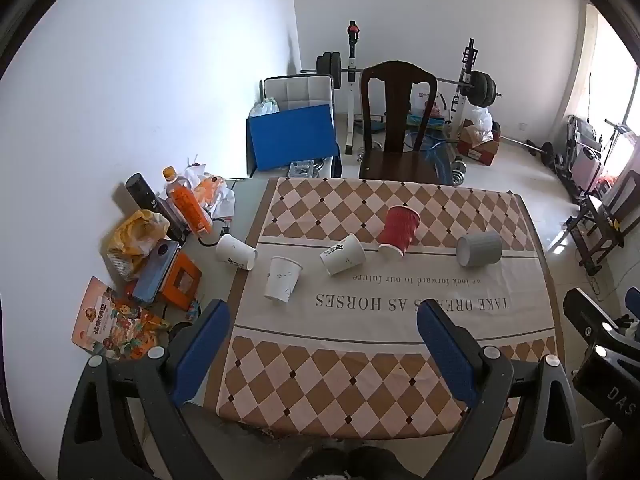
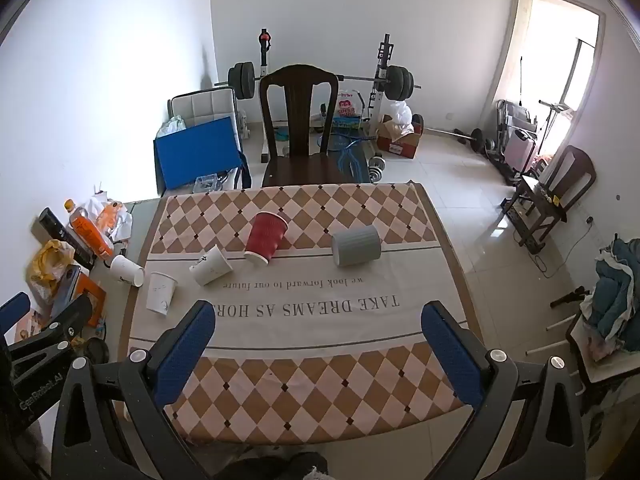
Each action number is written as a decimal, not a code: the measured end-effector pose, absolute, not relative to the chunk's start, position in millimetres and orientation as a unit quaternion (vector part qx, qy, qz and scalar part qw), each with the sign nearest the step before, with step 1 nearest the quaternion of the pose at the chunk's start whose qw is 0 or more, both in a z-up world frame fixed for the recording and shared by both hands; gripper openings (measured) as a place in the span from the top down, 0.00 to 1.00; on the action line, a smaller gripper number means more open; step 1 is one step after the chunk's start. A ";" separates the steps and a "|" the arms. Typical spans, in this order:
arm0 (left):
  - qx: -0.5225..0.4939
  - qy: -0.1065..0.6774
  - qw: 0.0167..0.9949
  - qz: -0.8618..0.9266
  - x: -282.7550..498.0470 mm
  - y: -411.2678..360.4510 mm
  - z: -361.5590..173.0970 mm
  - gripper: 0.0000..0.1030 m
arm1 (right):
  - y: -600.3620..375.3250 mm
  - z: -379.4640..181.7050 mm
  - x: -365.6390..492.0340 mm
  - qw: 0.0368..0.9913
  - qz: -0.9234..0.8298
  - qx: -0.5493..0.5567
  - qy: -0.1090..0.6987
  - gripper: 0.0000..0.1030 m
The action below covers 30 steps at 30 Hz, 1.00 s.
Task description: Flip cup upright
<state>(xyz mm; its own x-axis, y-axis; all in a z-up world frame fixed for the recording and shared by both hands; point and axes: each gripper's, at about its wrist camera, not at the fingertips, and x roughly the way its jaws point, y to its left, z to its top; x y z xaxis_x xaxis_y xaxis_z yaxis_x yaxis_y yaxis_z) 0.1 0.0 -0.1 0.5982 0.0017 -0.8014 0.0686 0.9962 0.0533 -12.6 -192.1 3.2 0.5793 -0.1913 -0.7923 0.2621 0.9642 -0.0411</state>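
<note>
Both grippers, left gripper (image 1: 322, 332) and right gripper (image 2: 318, 330), wide open and empty over the near table edge, cups on their sides mid-table, so probably best grabbing the red cup (image 2: 266, 237) mid-body, not the rim.

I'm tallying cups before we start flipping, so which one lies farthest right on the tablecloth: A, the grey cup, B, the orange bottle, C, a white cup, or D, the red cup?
A: the grey cup lies on its side to the right of the red cup, with the white cups further left.
</note>
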 end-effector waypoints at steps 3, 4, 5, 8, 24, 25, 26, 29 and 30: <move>0.041 0.449 0.893 -0.019 0.9 -0.1 -0.4 0.07 | -193.5 3.8 -14.2 0.891 -0.127 0.041 0.435 0.00; 0.041 0.447 0.893 -0.017 0.9 -0.2 -0.4 0.07 | -193.9 4.3 -14.8 0.891 -0.127 0.040 0.434 0.00; 0.042 0.447 0.894 -0.017 1.4 -0.2 -0.7 0.07 | -194.3 4.3 -15.0 0.890 -0.128 0.040 0.435 0.00; 0.040 0.445 0.894 -0.018 2.4 4.1 -2.5 0.07 | -195.3 5.1 -16.3 0.891 -0.128 0.039 0.434 0.00; 0.044 0.444 0.895 -0.017 -1.8 -4.0 9.2 0.07 | -198.1 4.2 -21.3 0.893 -0.127 0.040 0.430 0.00; 0.044 0.444 0.895 -0.017 -1.9 -5.1 10.5 0.07 | -197.3 7.3 -20.5 0.893 -0.127 0.040 0.430 0.00; 0.043 0.443 0.895 -0.017 -2.0 -4.3 9.8 0.07 | -196.6 10.6 -19.6 0.893 -0.127 0.040 0.431 0.00; 0.043 0.444 0.895 -0.017 -2.1 -5.7 10.9 0.07 | -196.4 10.5 -20.1 0.893 -0.127 0.039 0.430 0.00; 0.043 0.443 0.896 -0.017 -2.7 -5.3 10.1 0.07 | -196.6 9.9 -20.2 0.893 -0.127 0.038 0.430 0.00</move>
